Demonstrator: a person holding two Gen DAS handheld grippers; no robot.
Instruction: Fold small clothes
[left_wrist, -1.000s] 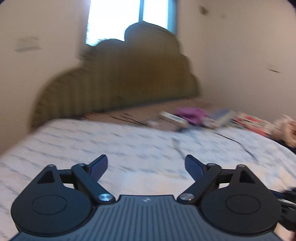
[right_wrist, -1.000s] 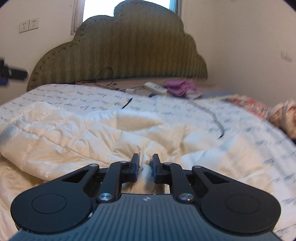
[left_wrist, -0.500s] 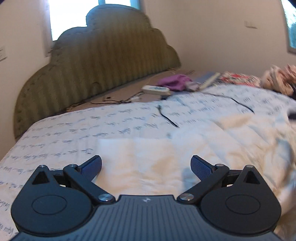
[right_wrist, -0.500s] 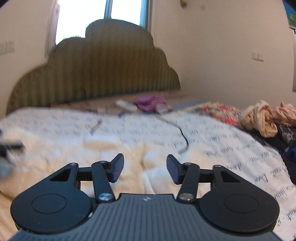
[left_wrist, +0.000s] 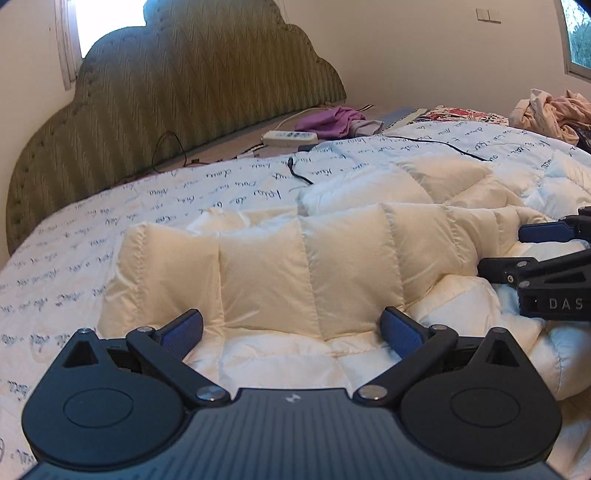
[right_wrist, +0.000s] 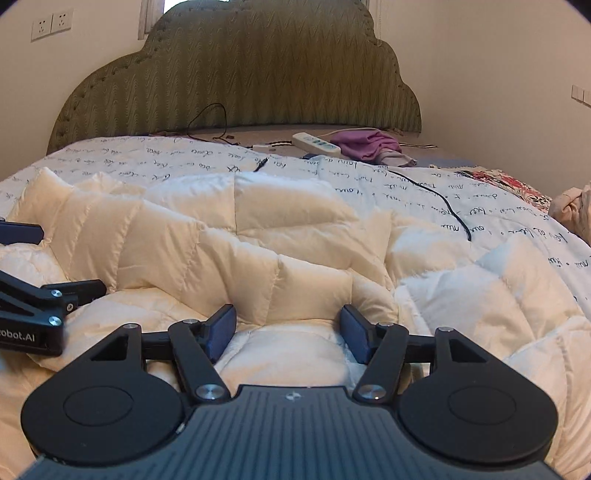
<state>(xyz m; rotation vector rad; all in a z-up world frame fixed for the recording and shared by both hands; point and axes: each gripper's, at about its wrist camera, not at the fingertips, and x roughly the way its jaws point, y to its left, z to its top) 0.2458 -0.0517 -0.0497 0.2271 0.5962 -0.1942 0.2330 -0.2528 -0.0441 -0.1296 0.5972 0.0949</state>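
Bed (left_wrist: 92, 236) fills both views, white sheet with script print; green padded headboard (right_wrist: 236, 77) at 12 o'clock. Cream quilted puffer garment (left_wrist: 306, 266) lies bunched on the bed, dead centre in both views, one padded section standing up as a ridge right ahead of the fingers. Pile of peach clothes (left_wrist: 550, 114) at 2 o'clock in the left wrist view, well apart from the garment. Purple cloth (right_wrist: 365, 146) near the headboard at 1 o'clock, white power strip (right_wrist: 316, 143) just beside it. Black cable (right_wrist: 439, 199) runs across the sheet at 2 o'clock.

Left hand-held gripper (left_wrist: 291, 328): jaws spread wide, nothing between them, fingertips low against the garment's ridge. Right hand-held gripper (right_wrist: 288, 332): jaws apart too, narrower gap, holding nothing, fingers at the base of the same ridge. Each one shows at the edge of the other's view: right at 3 o'clock, left at 9 o'clock.
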